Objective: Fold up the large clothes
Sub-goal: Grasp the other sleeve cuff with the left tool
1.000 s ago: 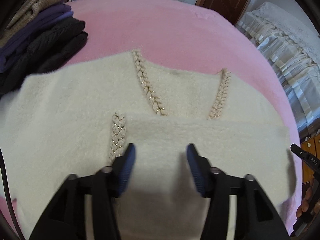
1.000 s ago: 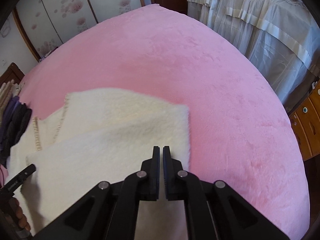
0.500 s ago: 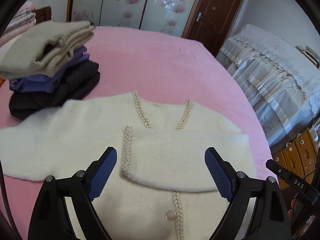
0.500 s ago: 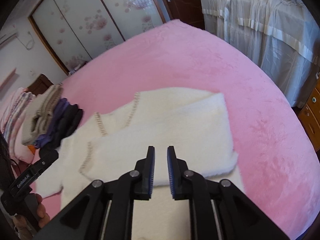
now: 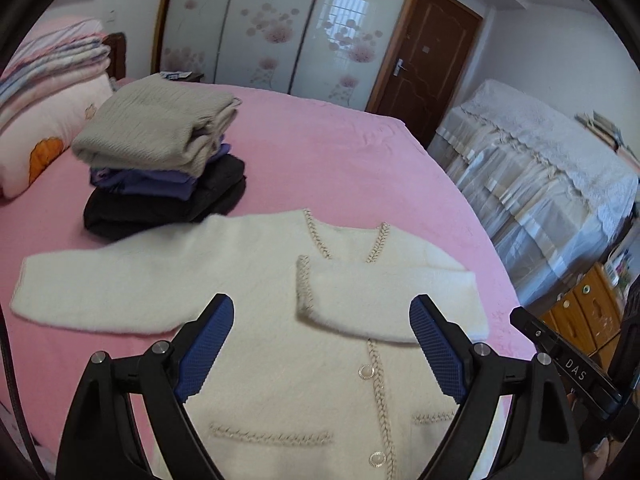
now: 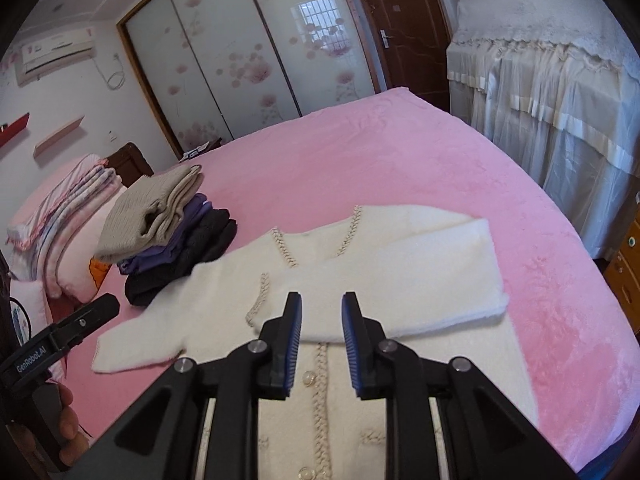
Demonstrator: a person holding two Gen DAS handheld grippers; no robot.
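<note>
Both your tongs, left (image 5: 322, 348) and right (image 6: 321, 342), have just opened, empty; the sleeve (image 5: 384, 300) ahead lies folded across the cardigan (image 5: 280, 380). Left sleeve (image 5: 112, 284) remains.

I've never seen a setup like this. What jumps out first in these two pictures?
A fluffy cream cardigan lies spread on a wide pink bed, one sleeve folded across its chest and the other stretched out flat. Behind it, on the left of both views, sits a neat stack of folded clothes, beige on top, purple and black below. Two black grippers with blue-padded jaws hover over the cardigan, holding nothing.
</note>
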